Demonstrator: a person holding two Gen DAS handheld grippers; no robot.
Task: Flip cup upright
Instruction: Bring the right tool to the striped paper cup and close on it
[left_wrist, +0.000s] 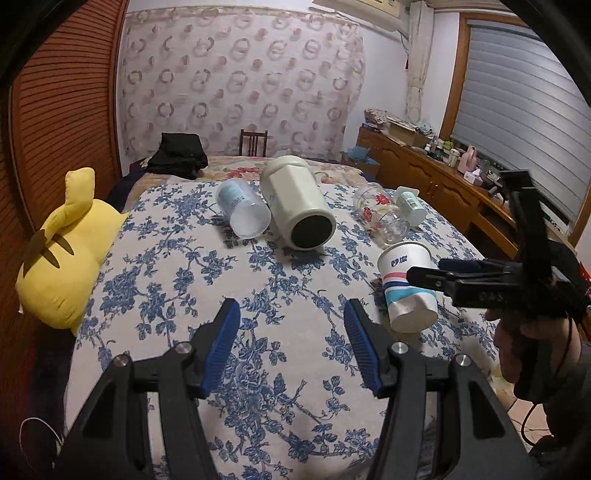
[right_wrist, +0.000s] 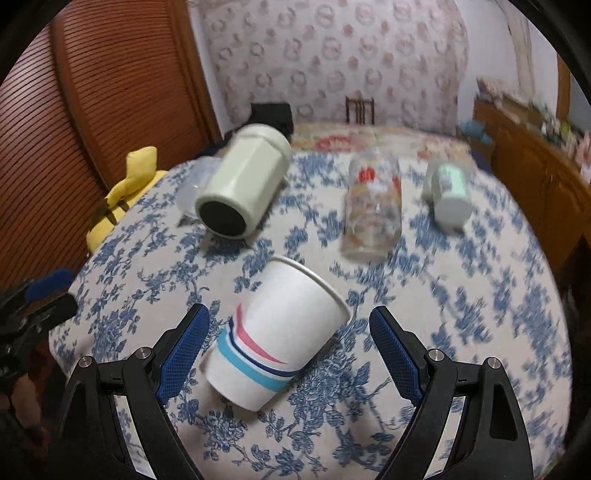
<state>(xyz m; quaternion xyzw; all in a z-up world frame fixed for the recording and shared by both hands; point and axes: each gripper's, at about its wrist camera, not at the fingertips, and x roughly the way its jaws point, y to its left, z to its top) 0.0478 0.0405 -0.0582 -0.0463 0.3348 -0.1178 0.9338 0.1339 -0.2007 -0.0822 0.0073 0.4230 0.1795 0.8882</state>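
Lying on its side on the blue-flowered bedspread (right_wrist: 480, 295), the paper cup (right_wrist: 275, 341) is what I am working on: white, with a pink swoosh and teal and navy bands near its base, and printed characters that I can read only from the left wrist camera. Its closed bottom faces me in the right wrist view, and the rolled rim points away toward the far end of the bed.

My right gripper (right_wrist: 290, 354) is spread wide, released, with the cup lying between its two blue pads; neither pad seems to touch the cup, though the left pad is just beside the base. From the left wrist camera the same cup (left_wrist: 406, 284) sits at the right, with one black finger of the right gripper (left_wrist: 436, 273) crossing in front of it. My left gripper (left_wrist: 291, 345) is open too, over bare bedspread, well apart from the cup.

Farther back lie a cream tumbler (left_wrist: 297, 206), a clear plastic cup (left_wrist: 243, 208), a printed glass (left_wrist: 380, 212) and a mint-green bottle (left_wrist: 410, 203), all on their sides. A yellow plush toy (left_wrist: 64, 254) sits at the left edge. The right wrist view is blurred by motion, so the glass's print and the cup's mouth are hard to make out.
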